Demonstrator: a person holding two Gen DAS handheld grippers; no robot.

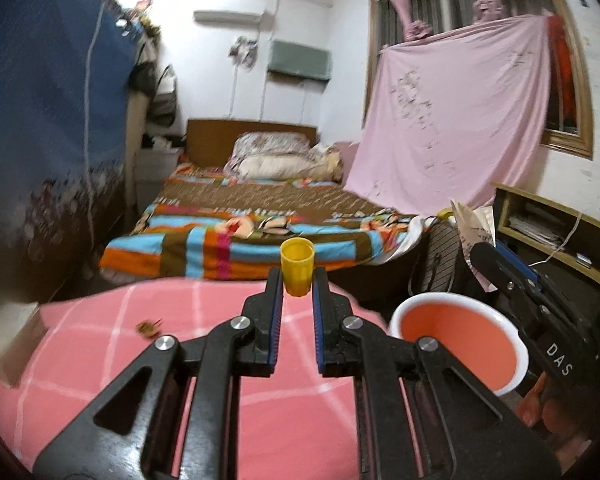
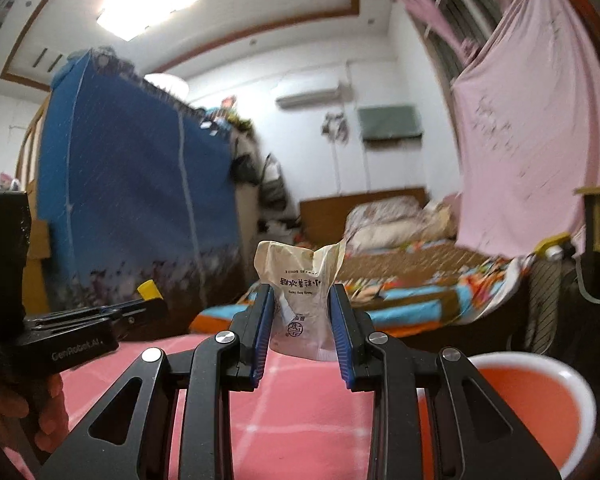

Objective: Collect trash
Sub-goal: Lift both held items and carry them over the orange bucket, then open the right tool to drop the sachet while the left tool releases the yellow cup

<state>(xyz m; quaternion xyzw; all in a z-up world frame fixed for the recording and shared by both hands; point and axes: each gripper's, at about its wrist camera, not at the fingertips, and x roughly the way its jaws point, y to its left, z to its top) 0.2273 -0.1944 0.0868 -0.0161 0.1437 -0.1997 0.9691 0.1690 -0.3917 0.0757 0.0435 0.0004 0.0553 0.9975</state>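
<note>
My left gripper [image 1: 297, 280] is shut on a small yellow plastic cup [image 1: 297, 266], held upright above the pink checked tabletop [image 1: 220, 320]. My right gripper [image 2: 302, 300] is shut on a crumpled white paper bag [image 2: 302, 292] with printed text, also held above the table. The bag shows in the left wrist view [image 1: 474, 232] at the right, above a round bin [image 1: 460, 340] with a white rim and orange inside. The bin also shows at the lower right of the right wrist view [image 2: 532, 396]. The left gripper with the yellow cup [image 2: 150, 290] shows at the left.
A small brown scrap [image 1: 148, 327] lies on the tabletop at the left. A cardboard box [image 1: 8, 340] sits at the table's left edge. A bed [image 1: 260, 224] with a striped blanket lies beyond the table; a blue wardrobe [image 1: 48, 120] stands left, shelves [image 1: 552, 232] right.
</note>
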